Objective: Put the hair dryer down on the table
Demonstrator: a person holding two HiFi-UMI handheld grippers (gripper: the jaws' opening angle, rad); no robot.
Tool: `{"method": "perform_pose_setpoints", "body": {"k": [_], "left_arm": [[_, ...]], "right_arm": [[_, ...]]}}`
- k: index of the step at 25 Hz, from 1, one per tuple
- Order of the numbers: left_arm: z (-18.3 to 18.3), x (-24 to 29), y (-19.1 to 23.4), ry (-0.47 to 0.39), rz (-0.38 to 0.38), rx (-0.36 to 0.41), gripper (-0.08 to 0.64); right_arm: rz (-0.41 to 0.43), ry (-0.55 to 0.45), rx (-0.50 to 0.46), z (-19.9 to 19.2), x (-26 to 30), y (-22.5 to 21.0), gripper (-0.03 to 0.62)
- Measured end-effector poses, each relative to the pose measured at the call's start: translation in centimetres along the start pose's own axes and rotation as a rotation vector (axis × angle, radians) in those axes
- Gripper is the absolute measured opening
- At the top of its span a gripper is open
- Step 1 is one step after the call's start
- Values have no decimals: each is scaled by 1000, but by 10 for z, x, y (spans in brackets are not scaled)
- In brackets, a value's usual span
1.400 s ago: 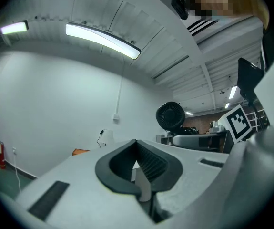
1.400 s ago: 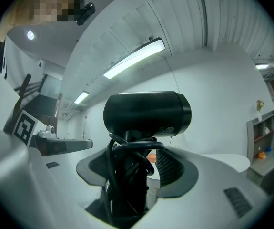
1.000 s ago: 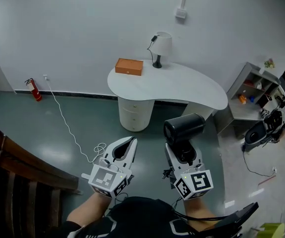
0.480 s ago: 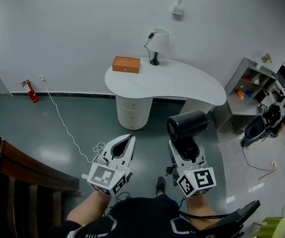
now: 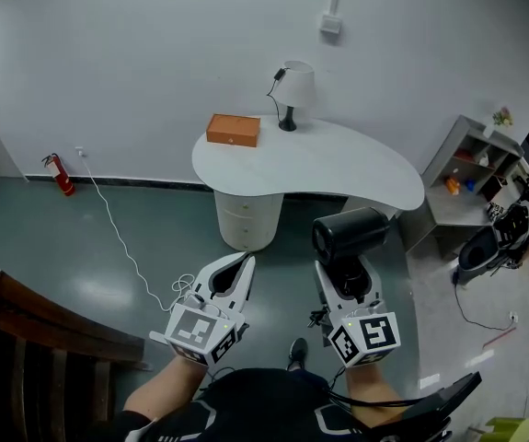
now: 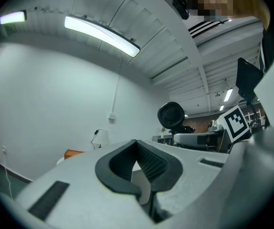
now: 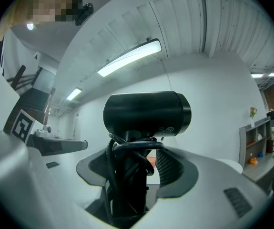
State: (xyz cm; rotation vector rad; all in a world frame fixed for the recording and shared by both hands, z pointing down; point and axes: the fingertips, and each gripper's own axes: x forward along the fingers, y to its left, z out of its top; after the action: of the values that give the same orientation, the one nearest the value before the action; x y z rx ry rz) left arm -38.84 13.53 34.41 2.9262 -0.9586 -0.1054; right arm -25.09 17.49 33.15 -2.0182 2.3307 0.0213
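Observation:
A black hair dryer (image 5: 349,235) stands upright in my right gripper (image 5: 345,279), which is shut on its handle. In the right gripper view the barrel (image 7: 146,113) lies crosswise above the jaws, and its black cord (image 7: 127,168) is wound round the handle between the pads. My left gripper (image 5: 236,270) is held level beside it, shut and empty, with its tips meeting in the left gripper view (image 6: 137,142). The white curved table (image 5: 338,168) stands ahead, beyond both grippers, some way from the dryer.
On the table are a white lamp (image 5: 293,90) at the back and an orange box (image 5: 233,129) at the left. A fire extinguisher (image 5: 60,173) and a white cable (image 5: 121,238) are on the floor at the left. A grey shelf (image 5: 466,178) stands to the right, dark wooden steps (image 5: 25,330) near left.
Both grippers keep their pose and the right one keeps its grip. A shoe has come into view below them, and the table has shifted slightly in the view.

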Motion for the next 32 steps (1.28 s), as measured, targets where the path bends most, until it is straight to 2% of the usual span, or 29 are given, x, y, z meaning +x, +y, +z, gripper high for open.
{"method": "perform_pose_setpoints", "body": {"k": [10, 26, 32], "left_arm": [[-7, 75, -2, 22, 34, -16, 5], [-14, 177, -28, 56, 5, 21, 5], [-18, 207, -38, 63, 11, -18, 5]], "right_arm": [[33, 9, 8, -1, 35, -62, 264], [23, 4, 51, -12, 64, -162, 264], [40, 15, 55, -18, 67, -190, 264]]}}
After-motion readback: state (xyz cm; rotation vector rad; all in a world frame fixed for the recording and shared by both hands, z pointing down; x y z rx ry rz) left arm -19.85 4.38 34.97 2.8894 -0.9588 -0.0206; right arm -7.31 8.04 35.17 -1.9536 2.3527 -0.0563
